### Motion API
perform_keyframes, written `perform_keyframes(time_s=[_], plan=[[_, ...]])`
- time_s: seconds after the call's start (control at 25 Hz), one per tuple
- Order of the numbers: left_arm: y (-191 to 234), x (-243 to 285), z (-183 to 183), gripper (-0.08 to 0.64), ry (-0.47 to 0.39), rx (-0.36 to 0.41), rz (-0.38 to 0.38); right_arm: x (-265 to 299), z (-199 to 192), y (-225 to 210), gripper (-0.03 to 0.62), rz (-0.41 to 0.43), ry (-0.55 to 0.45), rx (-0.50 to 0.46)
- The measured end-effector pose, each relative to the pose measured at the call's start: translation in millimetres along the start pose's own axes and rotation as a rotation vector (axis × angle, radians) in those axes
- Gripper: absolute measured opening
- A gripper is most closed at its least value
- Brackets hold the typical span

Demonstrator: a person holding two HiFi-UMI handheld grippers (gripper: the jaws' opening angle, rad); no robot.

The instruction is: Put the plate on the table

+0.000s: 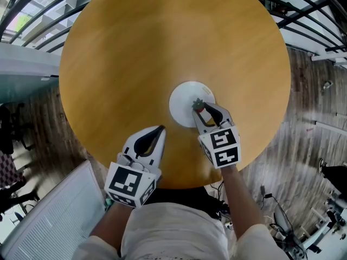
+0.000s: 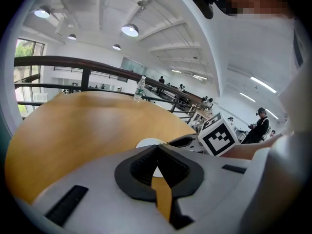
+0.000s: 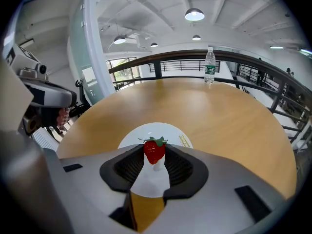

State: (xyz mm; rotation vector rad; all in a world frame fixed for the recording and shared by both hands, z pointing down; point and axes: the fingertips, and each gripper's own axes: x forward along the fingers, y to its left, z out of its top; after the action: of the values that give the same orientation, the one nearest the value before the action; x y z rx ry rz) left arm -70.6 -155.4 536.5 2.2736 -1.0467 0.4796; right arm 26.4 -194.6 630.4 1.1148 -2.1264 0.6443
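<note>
Right gripper [image 3: 155, 149]: jaws clamped on a red strawberry [image 3: 154, 154] with green leaves, held over the near part of the white plate [image 3: 139, 133]. The plate lies flat on the round wooden table [image 3: 224, 116], toward the edge nearest the person. Left gripper [image 2: 156, 147]: jaw tips together with nothing between them, over the table's near edge, left of the plate and apart from it. Far rim of the table: one upright water bottle [image 3: 209, 65], with a dark railing [image 3: 161, 58] behind it.

Red strawberry [image 3: 154, 151] with green leaves between the right gripper [image 3: 155, 155]'s black pads [image 3: 130, 165]. Beneath the fingertips, a white plate [image 3: 146, 133] on a honey-yellow wood-grain table [image 3: 214, 116]. Marker cube [image 1: 219, 145]: black-and-white squares.
</note>
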Motion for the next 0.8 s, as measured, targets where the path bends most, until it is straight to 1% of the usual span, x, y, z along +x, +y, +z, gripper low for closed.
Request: perform_keyframes(time_s=[0.28,0.56,0.8], plan=[[4.2,3.8,-4.6,0.023,0.010,-0.009,0.005,12.1,-3.5,-0.6,0.144,0.010,0.024,-0.013],[9.8,4.9,-6.8,0.023,0.015,-0.021,0.013,22.0,-4.8,1.2,0.144,-0.006,0.059,-0.059],[11.2,3.8,-8.1,0.023,0.014,-0.031,0.017,26.7,-8.7,2.2,0.144,-0.014,0.085,-0.074]])
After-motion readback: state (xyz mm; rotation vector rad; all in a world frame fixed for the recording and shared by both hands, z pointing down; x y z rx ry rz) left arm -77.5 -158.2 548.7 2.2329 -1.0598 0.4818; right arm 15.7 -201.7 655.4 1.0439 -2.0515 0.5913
